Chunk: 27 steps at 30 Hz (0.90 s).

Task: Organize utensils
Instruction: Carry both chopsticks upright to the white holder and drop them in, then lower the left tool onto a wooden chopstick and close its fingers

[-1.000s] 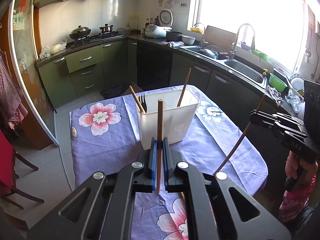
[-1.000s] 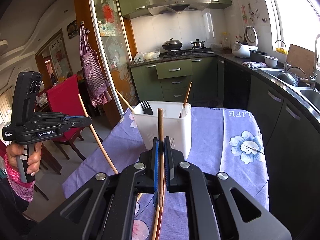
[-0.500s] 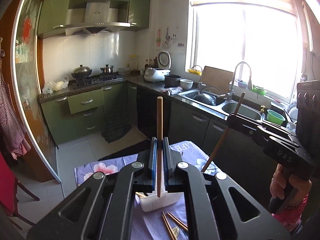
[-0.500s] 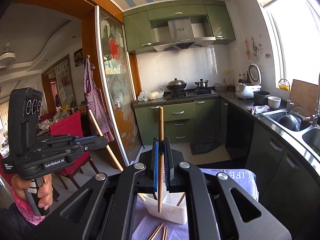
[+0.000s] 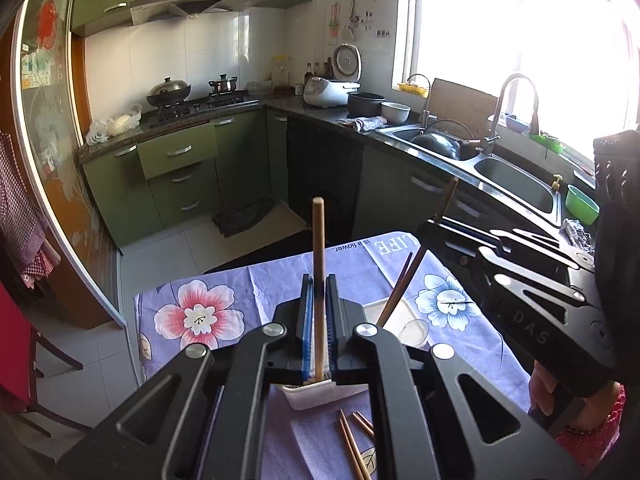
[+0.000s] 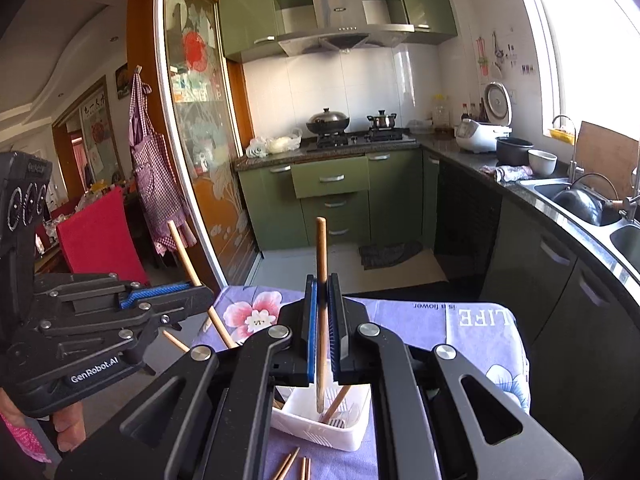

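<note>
We find both the left tongs [image 5: 319, 320] and right tongs [image 6: 323, 328] each clamped mid-shaft on a chopstick [image 5: 318, 248], which we judge light, stiff and smooth, so prone to pivot or slip above the white holder [image 6: 320, 424].

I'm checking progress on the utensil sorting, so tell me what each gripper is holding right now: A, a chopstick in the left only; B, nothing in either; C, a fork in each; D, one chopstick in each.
D: the left gripper is shut on an upright chopstick, and the right gripper is shut on its own chopstick, both above the white utensil holder.
</note>
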{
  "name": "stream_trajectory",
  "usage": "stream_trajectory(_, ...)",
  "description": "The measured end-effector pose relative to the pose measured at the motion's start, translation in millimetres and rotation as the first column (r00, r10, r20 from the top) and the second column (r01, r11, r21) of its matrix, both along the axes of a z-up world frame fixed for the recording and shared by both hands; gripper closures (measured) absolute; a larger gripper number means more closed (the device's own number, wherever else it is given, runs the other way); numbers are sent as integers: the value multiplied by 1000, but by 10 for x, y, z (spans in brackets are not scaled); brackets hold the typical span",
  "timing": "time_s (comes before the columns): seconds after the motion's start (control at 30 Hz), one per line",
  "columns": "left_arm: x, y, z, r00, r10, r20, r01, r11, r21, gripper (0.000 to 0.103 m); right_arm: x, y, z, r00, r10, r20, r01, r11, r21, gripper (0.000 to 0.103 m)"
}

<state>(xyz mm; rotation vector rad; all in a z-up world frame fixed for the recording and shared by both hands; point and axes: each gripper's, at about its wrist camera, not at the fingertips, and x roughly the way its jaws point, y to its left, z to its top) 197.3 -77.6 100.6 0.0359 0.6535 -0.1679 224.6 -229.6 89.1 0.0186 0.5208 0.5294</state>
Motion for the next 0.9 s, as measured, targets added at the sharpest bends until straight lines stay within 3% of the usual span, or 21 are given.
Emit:
stream_trajectory(0.13, -84, 1, 20, 1000, -3, 0, 3, 1000, 8, 77, -26, -19, -118, 1000, 5, -22, -5, 1000, -9, 89)
stream_trajectory(0.3, -265, -9, 174, 1000, -18, 20, 18, 1000, -6, 76, -303, -178, 31, 1000, 6, 28, -6, 1000, 15, 89)
stream_trajectory(0.43, -503, -24, 259, 999, -36, 20, 37, 999, -34, 57, -637, -419, 207, 997, -6, 78, 3, 999, 39, 88)
stream_trajectory(0.5, -625, -80, 185, 998, -57, -18, 56, 998, -20, 56, -819, -532, 219, 997, -14, 82, 12, 1000, 25, 81)
stream_trajectory(0.63, -744, -112, -328, 974, -96, -203, 84, 994, -69, 56, -1074, -708, -64, 1000, -30, 9, 30, 998, -51, 77)
stream_trajectory(0.8, -681, -159, -1261, 905, -87, -417, 52, 994, -94, 56, -1208, -873, -767, 987, -40, -153, 27, 996, -87, 77)
stream_trajectory(0.9, -575, -137, -1682, 864, -41, -502, 2, 997, -79, 65, -1229, -950, -1166, 969, -39, -244, 20, 997, -78, 76)
